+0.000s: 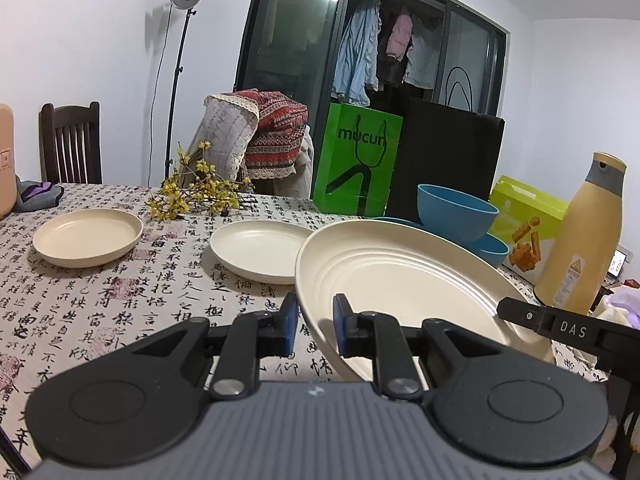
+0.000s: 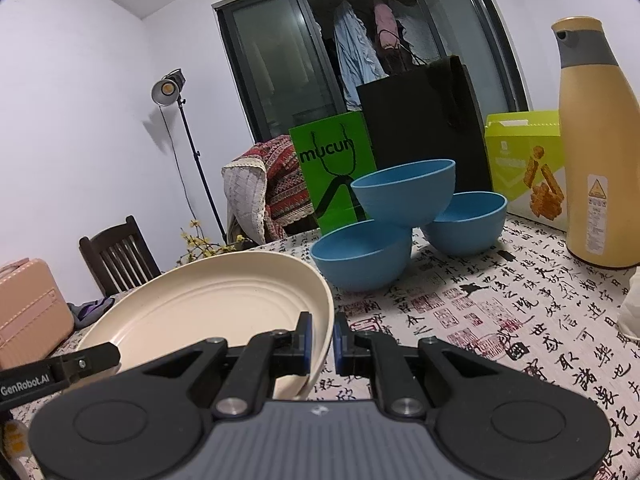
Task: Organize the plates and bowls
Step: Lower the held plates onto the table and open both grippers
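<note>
A large cream plate (image 1: 400,276) is held tilted above the table. My left gripper (image 1: 316,330) is shut on its left rim. My right gripper (image 2: 320,340) is shut on its right rim (image 2: 224,300). Two smaller cream plates lie flat on the table, one at the left (image 1: 88,236) and one in the middle (image 1: 260,248). Three blue bowls (image 2: 404,192) stand behind the held plate: two on the cloth (image 2: 360,256) (image 2: 464,220) and one resting on their rims.
A tall tan bottle (image 2: 596,152) stands at the right. A green bag (image 1: 356,160), a black bag (image 1: 444,160) and a yellow-green box (image 2: 524,156) line the far edge. Yellow flowers (image 1: 196,192) lie at the back. A pink case (image 2: 28,308) is at the left.
</note>
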